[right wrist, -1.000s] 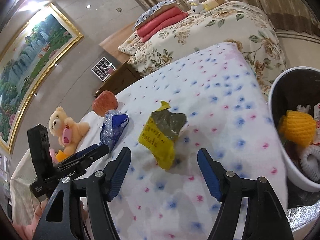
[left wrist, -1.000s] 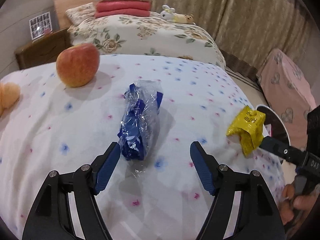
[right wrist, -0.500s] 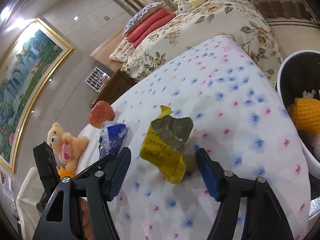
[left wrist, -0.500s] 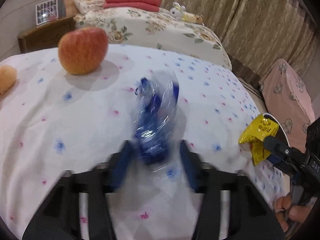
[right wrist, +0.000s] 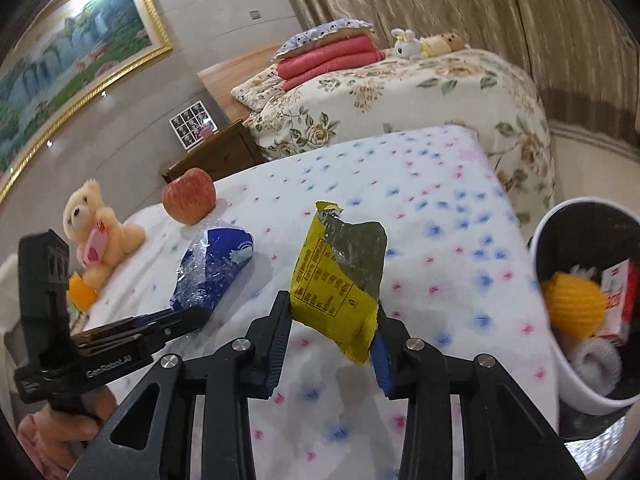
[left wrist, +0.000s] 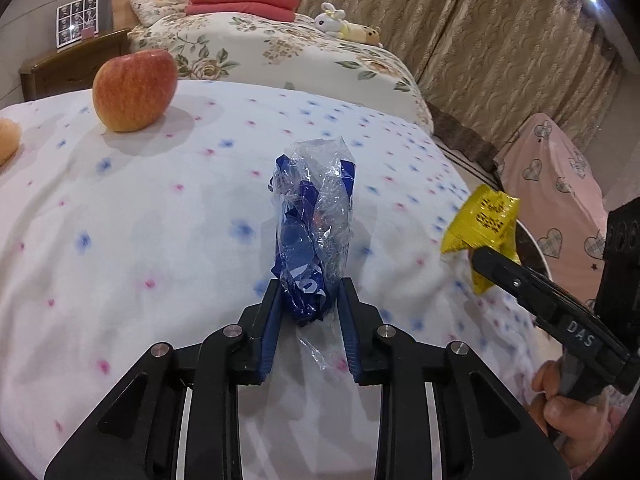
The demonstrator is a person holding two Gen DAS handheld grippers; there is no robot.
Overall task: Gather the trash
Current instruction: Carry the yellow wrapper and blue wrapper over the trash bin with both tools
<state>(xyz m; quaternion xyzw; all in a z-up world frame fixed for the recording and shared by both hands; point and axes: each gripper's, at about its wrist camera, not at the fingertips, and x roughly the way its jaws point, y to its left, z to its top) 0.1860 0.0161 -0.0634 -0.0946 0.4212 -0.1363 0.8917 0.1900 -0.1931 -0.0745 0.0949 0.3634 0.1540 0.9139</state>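
nearest, left gripper pinching the low end of blue wrapper, jaws just drawn in onto it; most of the crinkled film standing free above the blue pads, its bottom still near the bed. likely slip: thin, slick plastic held only by its tail, could slide out on a quick swing or sag and snag on the sheet.

right gripper likewise just closed, pinching yellow packet by its lower corner, the packet lifted clear of the sheet and leaning a little. torn top open, so crumbs could spill if tipped over the bed.

further right, bin just off the bed's edge, already holding other rubbish. risk of a miss: light wrappers flutter, could land on the rim or floor if let go too high. both hands heading to the one opening could also knock together.

beyond, apple and teddy well apart from both, not trash, best left alone.
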